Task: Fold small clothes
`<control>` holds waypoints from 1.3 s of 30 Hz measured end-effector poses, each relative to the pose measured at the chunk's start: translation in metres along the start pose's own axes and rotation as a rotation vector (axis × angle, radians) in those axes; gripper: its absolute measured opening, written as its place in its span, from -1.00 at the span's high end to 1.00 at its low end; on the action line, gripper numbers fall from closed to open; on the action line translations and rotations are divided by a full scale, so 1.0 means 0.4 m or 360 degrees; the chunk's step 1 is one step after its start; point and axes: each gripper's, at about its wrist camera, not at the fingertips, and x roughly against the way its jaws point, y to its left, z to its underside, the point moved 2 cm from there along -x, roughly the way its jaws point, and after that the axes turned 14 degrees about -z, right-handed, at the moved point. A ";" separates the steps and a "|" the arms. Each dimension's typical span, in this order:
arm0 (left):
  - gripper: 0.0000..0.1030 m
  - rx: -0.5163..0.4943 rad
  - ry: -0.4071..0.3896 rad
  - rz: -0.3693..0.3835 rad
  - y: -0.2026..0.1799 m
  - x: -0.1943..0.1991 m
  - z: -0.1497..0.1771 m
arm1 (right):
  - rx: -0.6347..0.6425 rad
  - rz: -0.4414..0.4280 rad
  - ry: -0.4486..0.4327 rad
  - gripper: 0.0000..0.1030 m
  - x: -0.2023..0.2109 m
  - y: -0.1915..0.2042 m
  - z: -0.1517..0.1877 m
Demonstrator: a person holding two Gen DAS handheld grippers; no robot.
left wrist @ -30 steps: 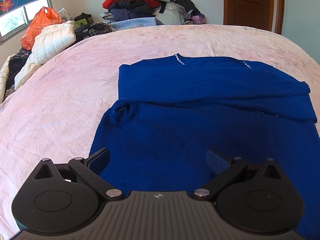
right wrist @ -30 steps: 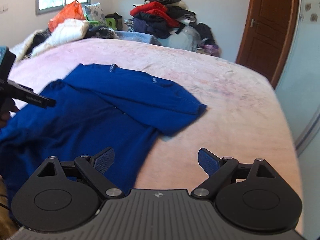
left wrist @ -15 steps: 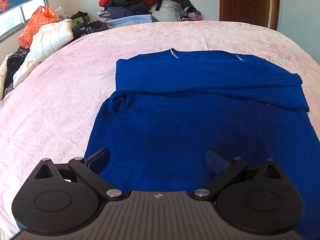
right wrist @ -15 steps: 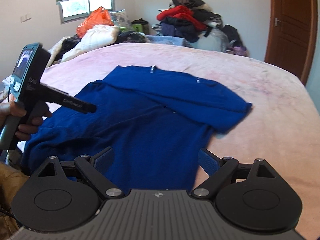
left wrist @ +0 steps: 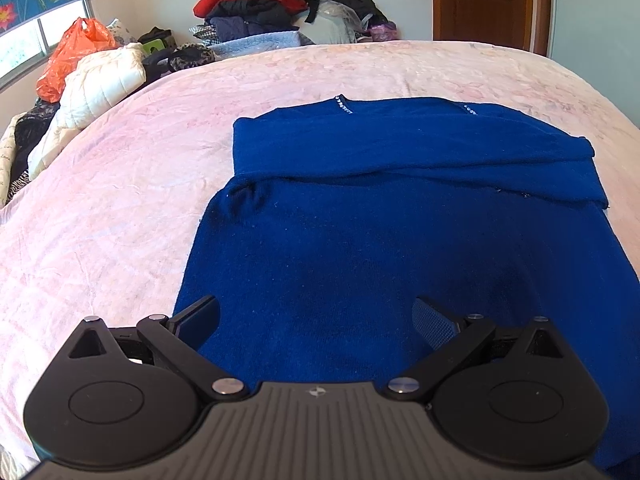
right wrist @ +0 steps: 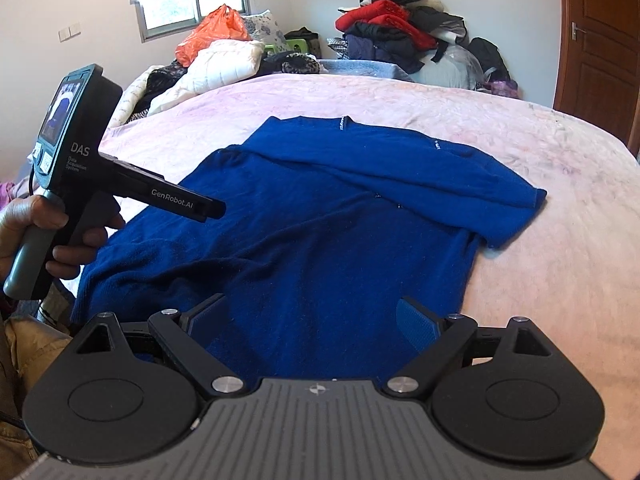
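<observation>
- Since a second earlier, the right gripper [right wrist: 316, 320] had swung leftward from the sweater's right edge and bare bedspread to sit over the sweater's [right wrist: 320, 240] lower body; the left gripper [left wrist: 316, 320] had kept nearly the same view, and the sweater lay unchanged.
- Blue and flat, the sweater [left wrist: 400, 220] lay on the pink bedspread [left wrist: 120, 200], its long axis running from the hem near the grippers to the collar pointing toward the far clothes pile [left wrist: 272, 4].
- Both sleeves were folded across the chest as a crosswise band, one cuff end sticking out past the sweater's right side [right wrist: 516, 216].
- Left gripper hovered above the lower left part of the body, jaws wide apart, nothing between them.
- Right gripper hovered above the lower middle of the body, jaws likewise spread and holding nothing.
- From the right wrist view, the left gripper's handle was seen gripped by the left hand [right wrist: 36, 236] beside the sweater's left edge.
- An orange bag [right wrist: 212, 32] and white quilted jacket [right wrist: 216, 64] lay at the far left by the window; a brown door [left wrist: 488, 0] stood at far right.
</observation>
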 end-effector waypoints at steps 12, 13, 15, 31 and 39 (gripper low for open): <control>-1.00 -0.0022 0.0006 -0.0002 0.002 0.014 0.019 | 0.0002 -0.0027 -0.0002 -0.78 0.004 0.010 -0.003; -1.00 -0.0021 0.0007 0.0000 0.002 0.014 0.019 | -0.0004 -0.0023 -0.0002 -0.78 0.005 0.008 -0.002; -1.00 -0.0015 0.0009 0.0002 0.003 0.013 0.018 | -0.0015 -0.0016 -0.0006 -0.78 0.010 0.008 0.000; -1.00 -0.0011 0.0025 -0.0011 0.009 0.015 0.025 | -0.0037 -0.0040 -0.0011 -0.78 0.011 0.000 -0.004; -1.00 -0.0029 0.0017 0.0001 0.011 0.018 0.028 | -0.0049 -0.0038 -0.0002 -0.78 0.012 -0.001 -0.002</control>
